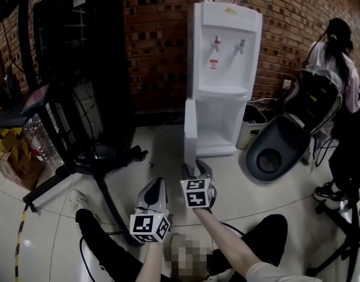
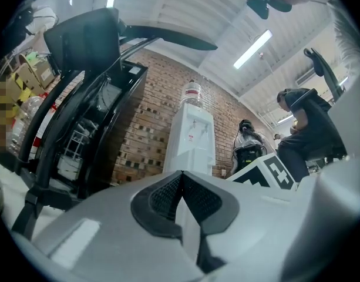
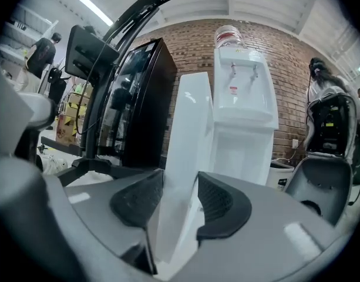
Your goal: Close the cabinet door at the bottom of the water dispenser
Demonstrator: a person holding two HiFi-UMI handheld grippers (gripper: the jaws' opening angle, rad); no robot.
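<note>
Two tongs are in hand. The left gripper has its pads pressed together on nothing and hangs back, well apart from the work. The right gripper has its jaws spread astride the free edge of the tall white plastic cabinet door, pads close to both faces; we confirm no pinch. That door stands swung out towards us, edge-on, hinged at the left of the base of the white water dispenser. We judge the step best done by carrying the edge rightward along its hinge arc, then slipping the jaws off before the door meets the frame.
</note>
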